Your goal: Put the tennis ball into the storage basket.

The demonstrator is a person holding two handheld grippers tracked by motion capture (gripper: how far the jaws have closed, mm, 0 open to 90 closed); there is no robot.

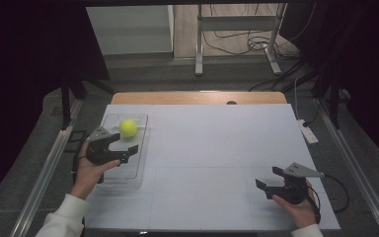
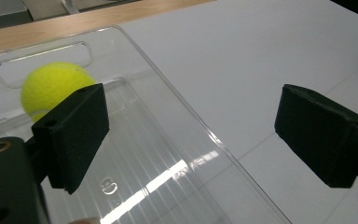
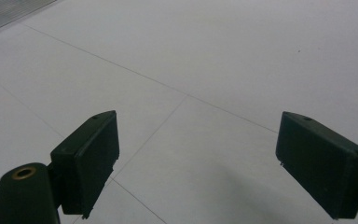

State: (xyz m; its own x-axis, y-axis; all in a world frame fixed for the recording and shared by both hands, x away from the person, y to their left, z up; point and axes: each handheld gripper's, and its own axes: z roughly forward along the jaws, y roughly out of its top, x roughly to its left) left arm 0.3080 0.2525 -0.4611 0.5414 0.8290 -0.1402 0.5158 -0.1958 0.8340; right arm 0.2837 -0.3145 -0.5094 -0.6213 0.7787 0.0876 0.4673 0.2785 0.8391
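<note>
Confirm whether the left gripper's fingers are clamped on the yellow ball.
No: the left gripper stands open, and the yellow ball lies free in the clear tray.

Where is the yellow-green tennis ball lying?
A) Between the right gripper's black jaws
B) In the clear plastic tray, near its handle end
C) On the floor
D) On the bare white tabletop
B: the yellow-green tennis ball lies inside the clear plastic tray, by its handle cut-out, beyond the open left gripper.

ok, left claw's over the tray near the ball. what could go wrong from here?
1. The tennis ball lies loose in the clear tray, beside the open left claw; a nudge from one pad could roll it away.
2. The tray wall runs between the jaws; closing could catch it.
</note>
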